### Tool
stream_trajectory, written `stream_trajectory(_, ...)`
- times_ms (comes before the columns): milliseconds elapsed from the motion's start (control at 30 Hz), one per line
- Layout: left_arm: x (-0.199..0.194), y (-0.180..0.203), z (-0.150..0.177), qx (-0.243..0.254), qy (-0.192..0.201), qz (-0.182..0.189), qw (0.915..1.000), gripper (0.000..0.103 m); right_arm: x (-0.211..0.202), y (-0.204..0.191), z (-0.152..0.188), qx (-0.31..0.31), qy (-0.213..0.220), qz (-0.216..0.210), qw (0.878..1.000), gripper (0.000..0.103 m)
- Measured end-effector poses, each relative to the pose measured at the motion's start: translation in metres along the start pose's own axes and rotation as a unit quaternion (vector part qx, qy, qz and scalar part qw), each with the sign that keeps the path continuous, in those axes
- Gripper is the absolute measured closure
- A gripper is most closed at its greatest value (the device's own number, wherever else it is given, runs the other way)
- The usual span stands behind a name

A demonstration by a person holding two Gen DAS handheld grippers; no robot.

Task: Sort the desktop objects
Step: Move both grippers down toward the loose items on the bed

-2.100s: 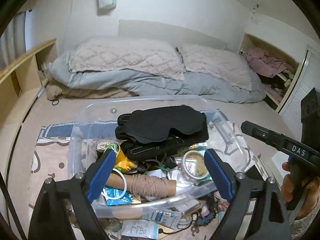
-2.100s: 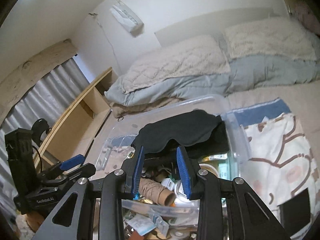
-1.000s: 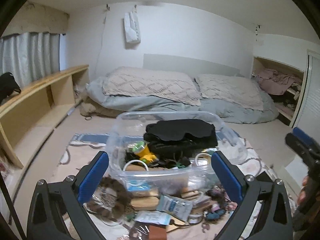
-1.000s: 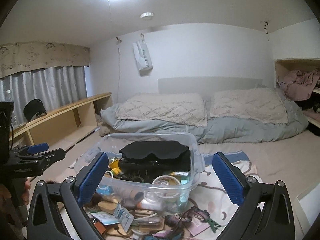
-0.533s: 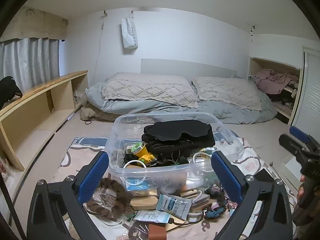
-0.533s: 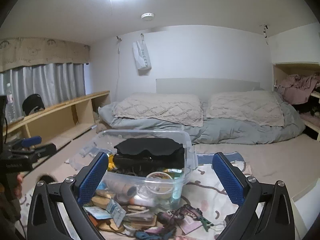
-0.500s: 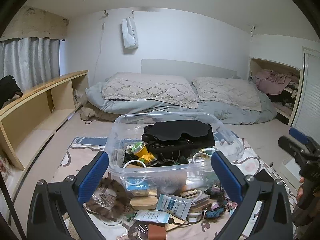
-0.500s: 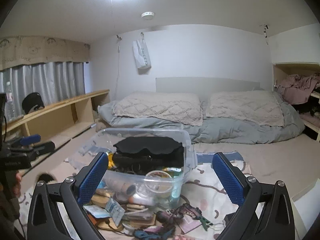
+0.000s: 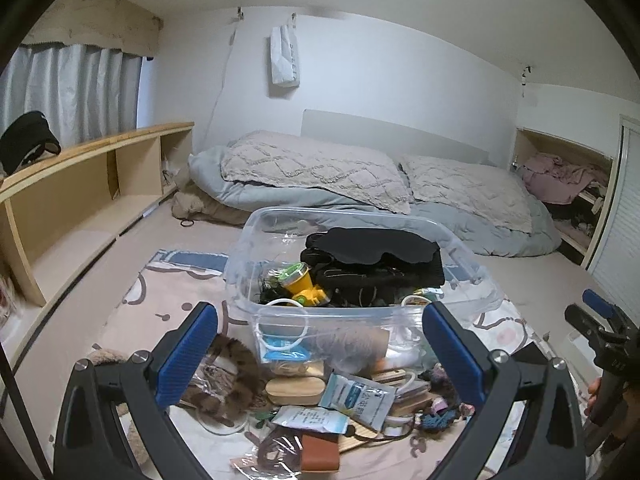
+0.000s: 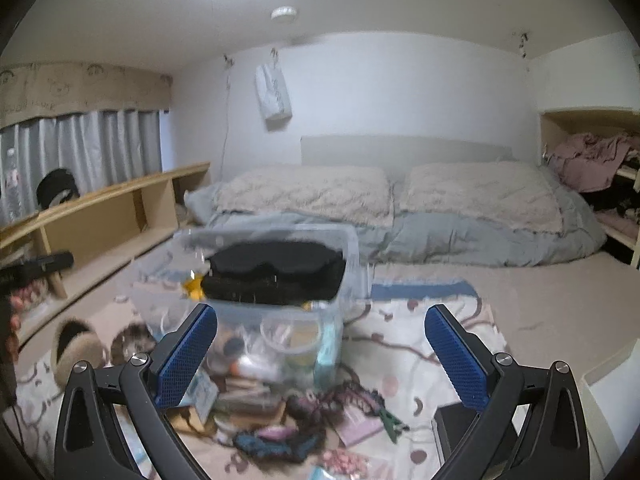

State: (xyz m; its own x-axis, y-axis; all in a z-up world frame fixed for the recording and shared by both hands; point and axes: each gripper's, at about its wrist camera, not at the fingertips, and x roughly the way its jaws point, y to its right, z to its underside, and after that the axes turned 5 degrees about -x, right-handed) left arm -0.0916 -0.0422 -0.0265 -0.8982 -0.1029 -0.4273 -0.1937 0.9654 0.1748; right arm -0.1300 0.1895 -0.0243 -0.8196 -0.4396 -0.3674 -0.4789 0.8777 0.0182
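Facing clear bin, left claw agape

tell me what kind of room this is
Most likely a bedroom, with the sorting done on the floor. A low bed with two pillows and a grey duvet lies along the far wall, curtains hang above a low wooden shelf, and a clear storage bin sits on a patterned mat among clutter.

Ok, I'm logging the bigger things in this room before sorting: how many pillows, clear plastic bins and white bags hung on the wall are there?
pillows: 2
clear plastic bin: 1
white bag hung on the wall: 1
Total: 4
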Motion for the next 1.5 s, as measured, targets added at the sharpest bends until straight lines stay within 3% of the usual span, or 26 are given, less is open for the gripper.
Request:
stream_trajectory(200,-0.005,-0.007,0.016,0.020,-0.001,-0.006,0.9998,0.000,0.014,0.009,0.030,0.001,-0.063,-0.012,0.998,0.000)
stream_trajectory(467,0.000,-0.031,0.046,-0.023,-0.062,0.001,0.9978,0.000,0.028,0.001,0.069,-0.024,-0.141,-0.044,0.989,0.000)
stream_trajectory(733,0.007,-0.045,0.082,-0.028,-0.115,-0.011,0.9929,0.000,0.033,-0.019,0.106,-0.063,-0.193,-0.088,0.975,0.000)
stream_trajectory(1167,0.021,-0.048,0.148,-0.020,-0.231,0.004,0.9726,0.000,0.042,-0.071,0.142,-0.147,-0.256,-0.154,0.943,0.000)
stream_trajectory(1367,0.025,-0.044,0.165,-0.014,-0.260,0.015,0.9654,0.000,0.049,-0.087,0.157,-0.176,-0.285,-0.164,0.928,0.000)
stream_trajectory(1500,0.032,-0.045,0.173,-0.025,-0.275,0.014,0.9609,0.000,0.050,-0.093,0.159,-0.180,-0.289,-0.170,0.925,0.000)
